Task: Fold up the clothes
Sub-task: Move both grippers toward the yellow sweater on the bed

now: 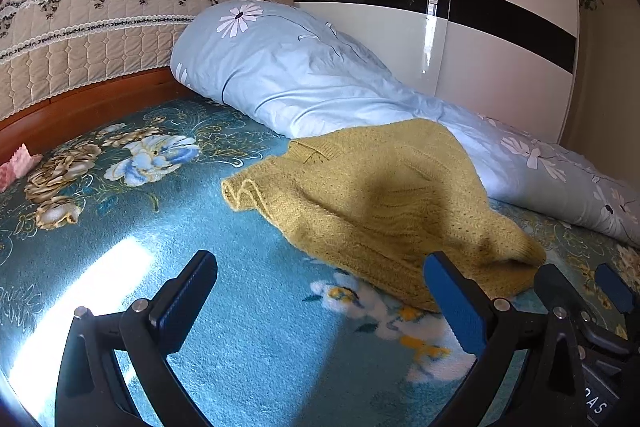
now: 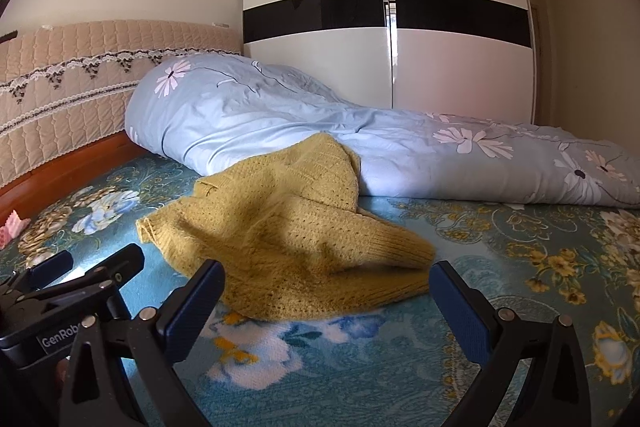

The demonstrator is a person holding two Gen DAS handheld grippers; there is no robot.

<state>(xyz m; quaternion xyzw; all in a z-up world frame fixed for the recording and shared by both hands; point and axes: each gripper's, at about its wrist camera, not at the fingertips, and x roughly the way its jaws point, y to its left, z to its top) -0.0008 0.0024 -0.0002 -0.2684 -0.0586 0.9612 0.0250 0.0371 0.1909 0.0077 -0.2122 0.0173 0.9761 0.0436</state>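
Note:
A yellow knitted sweater [image 1: 372, 199] lies crumpled on the teal flowered bed cover [image 1: 180, 227], its far edge resting on the quilt. My left gripper [image 1: 320, 283] is open and empty, just in front of the sweater's near left edge. My right gripper [image 2: 326, 291] is open and empty, its fingers on either side of the sweater's [image 2: 288, 239] near hem, low over the cover [image 2: 500, 267]. The right gripper also shows at the lower right of the left wrist view [image 1: 580, 291], and the left gripper at the lower left of the right wrist view [image 2: 92, 267].
A rolled light blue flowered quilt [image 1: 320, 75] lies along the far side of the bed, behind the sweater. A padded beige headboard [image 1: 80, 27] stands at the left. A white wardrobe with a black band [image 2: 384, 27] stands behind. A small pink item [image 1: 16, 167] lies at the far left.

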